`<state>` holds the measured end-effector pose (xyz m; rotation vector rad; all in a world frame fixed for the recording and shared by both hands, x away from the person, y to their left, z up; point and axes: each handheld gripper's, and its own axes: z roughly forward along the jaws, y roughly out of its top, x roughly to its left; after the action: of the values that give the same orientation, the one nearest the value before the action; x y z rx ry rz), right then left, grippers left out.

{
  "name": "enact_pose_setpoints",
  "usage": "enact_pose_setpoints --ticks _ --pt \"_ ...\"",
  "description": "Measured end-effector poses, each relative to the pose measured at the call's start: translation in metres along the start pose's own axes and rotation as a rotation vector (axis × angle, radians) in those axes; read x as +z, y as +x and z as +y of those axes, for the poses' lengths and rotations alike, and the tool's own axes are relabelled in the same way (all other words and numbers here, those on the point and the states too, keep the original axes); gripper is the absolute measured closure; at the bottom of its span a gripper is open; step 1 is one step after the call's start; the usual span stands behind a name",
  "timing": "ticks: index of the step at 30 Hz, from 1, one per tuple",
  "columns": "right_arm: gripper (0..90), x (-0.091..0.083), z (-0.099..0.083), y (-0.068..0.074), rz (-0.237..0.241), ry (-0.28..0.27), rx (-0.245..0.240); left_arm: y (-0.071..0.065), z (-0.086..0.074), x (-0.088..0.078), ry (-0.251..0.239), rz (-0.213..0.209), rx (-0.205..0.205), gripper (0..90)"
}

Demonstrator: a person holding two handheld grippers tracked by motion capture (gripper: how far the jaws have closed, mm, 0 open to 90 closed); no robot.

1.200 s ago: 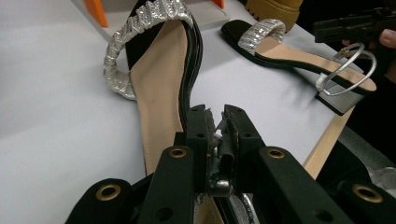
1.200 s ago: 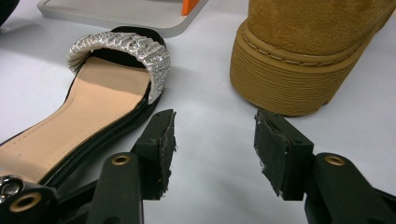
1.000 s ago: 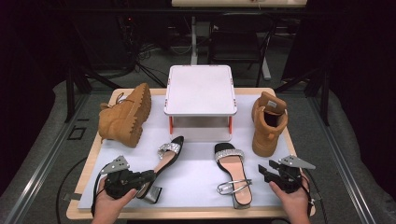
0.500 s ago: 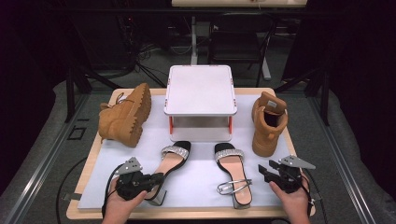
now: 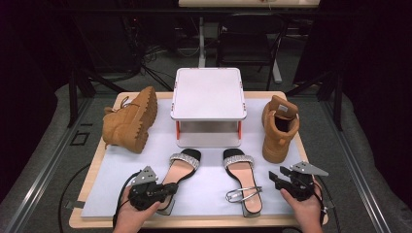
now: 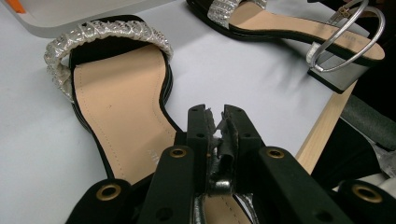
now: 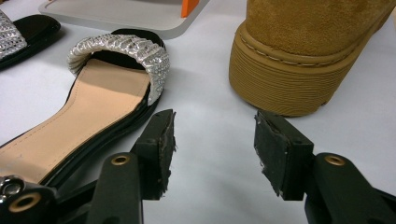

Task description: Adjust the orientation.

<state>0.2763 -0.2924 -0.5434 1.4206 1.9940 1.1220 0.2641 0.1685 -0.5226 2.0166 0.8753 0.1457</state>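
Because the left hand-held gripper (image 6: 215, 122) was clamped narrowly on only the thin silver heel strap of the left sandal (image 5: 180, 171), just in front of the white stand (image 5: 208, 93), the strap risked slipping or tearing, while the right hand-held gripper (image 7: 214, 140) stood wide and empty.

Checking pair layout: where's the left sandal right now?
High view: the left sandal lies front-left on the white mat, toe toward the white stand, beside the right sandal. The left claw is shut on its heel strap.
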Motion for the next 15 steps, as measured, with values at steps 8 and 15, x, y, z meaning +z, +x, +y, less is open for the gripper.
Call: enact_pose_setpoints --ticks 8,15 --pt "47.6 0.0 0.0 0.0 0.002 -0.001 0.004 -0.001 -0.001 0.001 -0.006 -0.003 0.004 81.2" --pt "47.6 0.0 -0.001 0.0 0.001 -0.004 0.01 -0.001 0.006 -0.013 -0.074 0.016 0.017 68.5"
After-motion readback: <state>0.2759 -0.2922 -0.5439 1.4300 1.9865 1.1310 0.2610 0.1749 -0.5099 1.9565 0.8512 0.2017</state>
